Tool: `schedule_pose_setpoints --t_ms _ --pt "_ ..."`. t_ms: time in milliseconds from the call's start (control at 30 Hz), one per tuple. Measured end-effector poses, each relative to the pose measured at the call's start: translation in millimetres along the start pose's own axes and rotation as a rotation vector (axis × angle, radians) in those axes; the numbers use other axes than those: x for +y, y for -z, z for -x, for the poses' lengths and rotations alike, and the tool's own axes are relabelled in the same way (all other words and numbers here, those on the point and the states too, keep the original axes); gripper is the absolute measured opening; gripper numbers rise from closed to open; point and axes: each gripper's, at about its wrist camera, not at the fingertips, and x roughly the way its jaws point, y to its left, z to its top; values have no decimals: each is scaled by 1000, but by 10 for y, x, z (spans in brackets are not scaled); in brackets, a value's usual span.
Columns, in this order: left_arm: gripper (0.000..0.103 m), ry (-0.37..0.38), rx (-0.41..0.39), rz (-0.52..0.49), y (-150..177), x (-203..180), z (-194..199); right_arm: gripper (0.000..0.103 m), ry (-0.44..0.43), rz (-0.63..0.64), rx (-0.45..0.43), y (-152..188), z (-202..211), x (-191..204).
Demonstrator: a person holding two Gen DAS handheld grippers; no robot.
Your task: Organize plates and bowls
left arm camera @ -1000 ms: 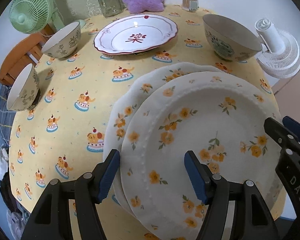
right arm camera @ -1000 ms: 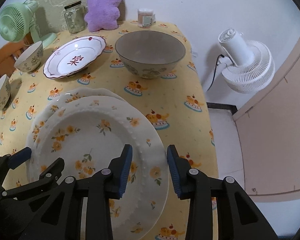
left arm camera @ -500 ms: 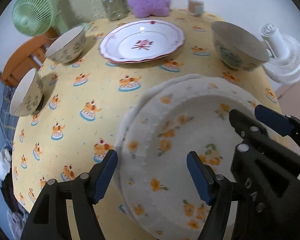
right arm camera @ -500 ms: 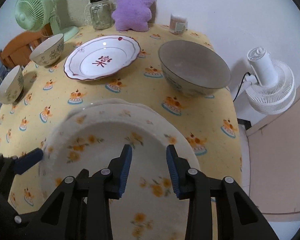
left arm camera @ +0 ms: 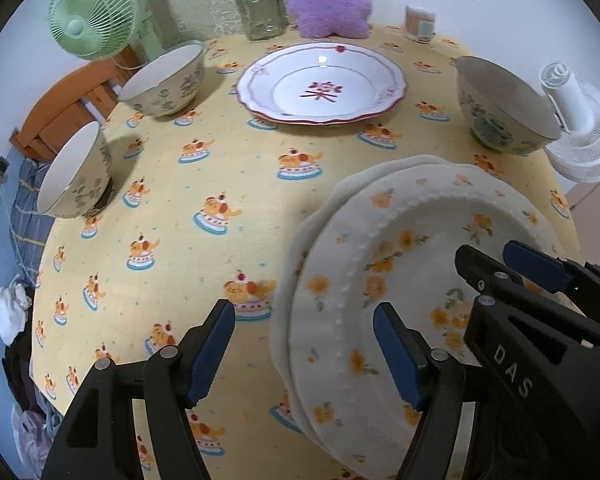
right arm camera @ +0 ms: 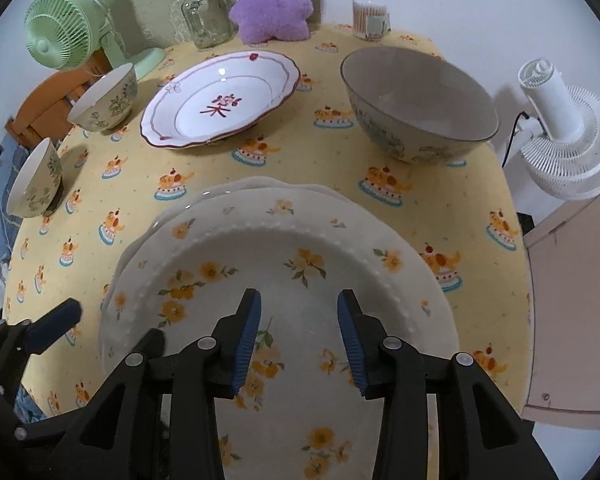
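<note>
Hovering over the stacked floral plates (right arm camera: 300,248) at the table's near edge, my right gripper (right arm camera: 299,336) stood partly open, gripping nothing. My left gripper (left arm camera: 304,350) gaped wide over their left rim, empty too, with the red-trimmed plate (left arm camera: 320,84) well beyond.

The bench wears a yellow cloth (right arm camera: 300,168) with little cake pictures on it. At its far edge stands a glass jar (right arm camera: 206,14) with a black lid. Just right of the jar sits a fluffy purple toy (right arm camera: 274,0). Further right of the jar is a small tub of cotton buds (right arm camera: 370,20). Left of the jar stands a green fan (right arm camera: 60,32). Far right of the jar, off the bench, is a white fan (right arm camera: 568,132).
</note>
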Motion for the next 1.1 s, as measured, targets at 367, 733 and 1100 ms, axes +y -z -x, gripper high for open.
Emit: schedule_pose_setpoints --t_ms 367,733,1100 --pt "77 13 4 23 -73 170 -52 63 -36 59 -33 -134 -119 295" --pt "76 164 -59 -40 -452 555 55 64 14 -59 -73 -356 187 498" --pt "76 192 -183 -111 -1206 820 -34 64 62 -212 -184 -928 294 664"
